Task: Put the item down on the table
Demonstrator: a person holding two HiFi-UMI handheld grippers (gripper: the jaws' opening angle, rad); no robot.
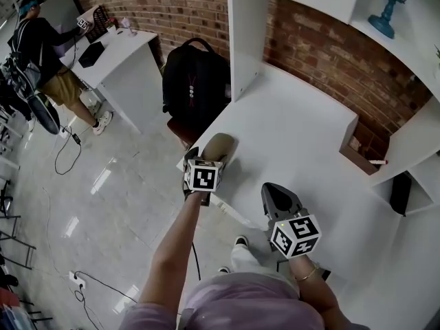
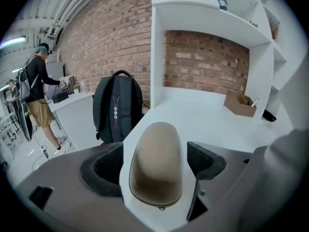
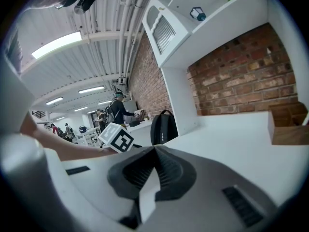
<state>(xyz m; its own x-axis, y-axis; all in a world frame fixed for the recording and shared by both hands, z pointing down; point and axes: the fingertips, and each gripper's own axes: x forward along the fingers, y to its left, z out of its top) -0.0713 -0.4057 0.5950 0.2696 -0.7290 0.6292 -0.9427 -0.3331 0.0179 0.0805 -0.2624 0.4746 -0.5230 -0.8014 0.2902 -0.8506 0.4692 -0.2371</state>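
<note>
1. Straddling a smooth tan oblong item (image 1: 220, 145) with the left gripper (image 2: 154, 164): dark ribbed pads spread wide, clear of both rounded flanks.
2. Resting dome-side up on the matte white table (image 1: 295, 136), right at its near edge, at 10 o'clock from the right gripper (image 3: 153, 153).
3. Pinching nothing there: ridged black pads pressed tip to tip, with a narrow wedge gaping below.
4. Facing a black fabric backpack (image 2: 117, 108) at 11 o'clock beyond the item, a rough red brick wall (image 2: 207, 59) at 12 and a brown open cardboard box (image 2: 239, 105) at 2.
</note>
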